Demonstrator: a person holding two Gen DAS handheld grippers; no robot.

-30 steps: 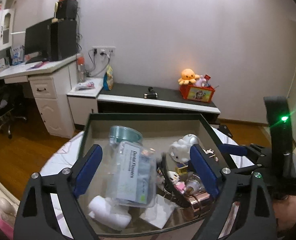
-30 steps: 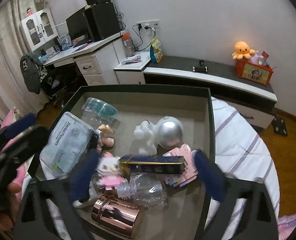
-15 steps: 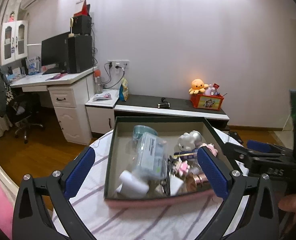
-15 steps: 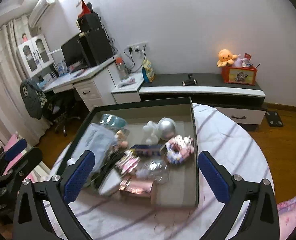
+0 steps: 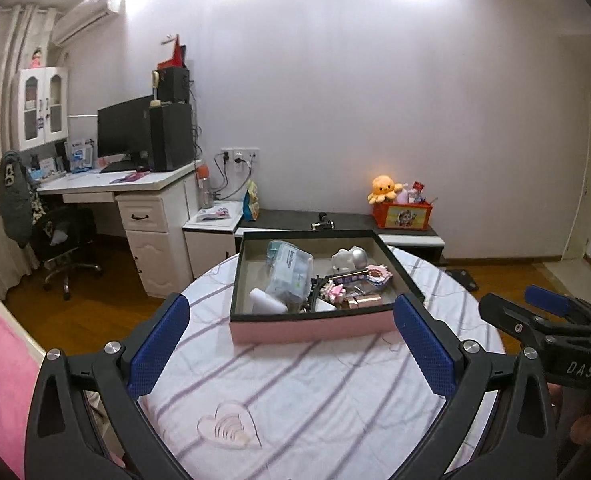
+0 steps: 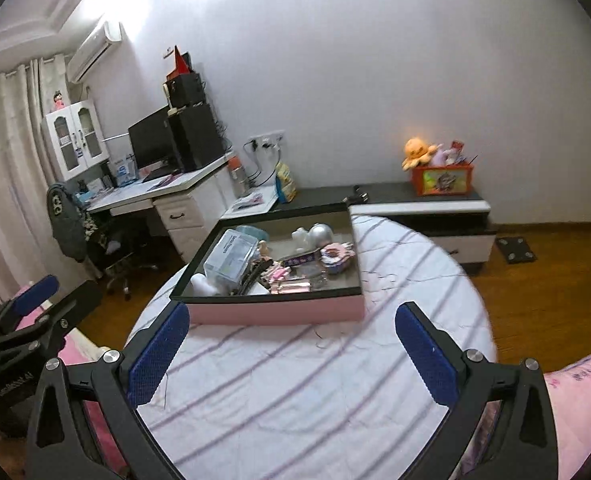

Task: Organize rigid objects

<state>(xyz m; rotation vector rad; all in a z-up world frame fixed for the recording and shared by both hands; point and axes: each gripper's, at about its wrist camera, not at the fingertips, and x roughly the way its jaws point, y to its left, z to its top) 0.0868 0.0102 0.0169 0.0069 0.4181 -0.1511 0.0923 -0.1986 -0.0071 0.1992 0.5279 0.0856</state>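
A pink box (image 5: 311, 329) with a dark rim sits on a round table with a striped white cloth (image 5: 315, 392). It holds several small items: a clear dental floss pack (image 5: 291, 274), a white figurine (image 5: 343, 259), a silver ball (image 5: 360, 257), a rose-gold tube (image 5: 363, 301). The box also shows in the right wrist view (image 6: 275, 312). My left gripper (image 5: 291, 344) is open and empty, back from the box's near side. My right gripper (image 6: 291, 352) is open and empty, also short of the box.
A white desk (image 5: 143, 200) with monitor and a chair (image 5: 67, 236) stand at the left. A low dark cabinet (image 5: 335, 220) with an orange toy box (image 5: 401, 214) runs along the back wall. Pink bedding (image 6: 575, 400) lies at the right.
Both grippers have pulled back and up from over the box. The box now looks small and far, with bare tablecloth between it and the fingers.
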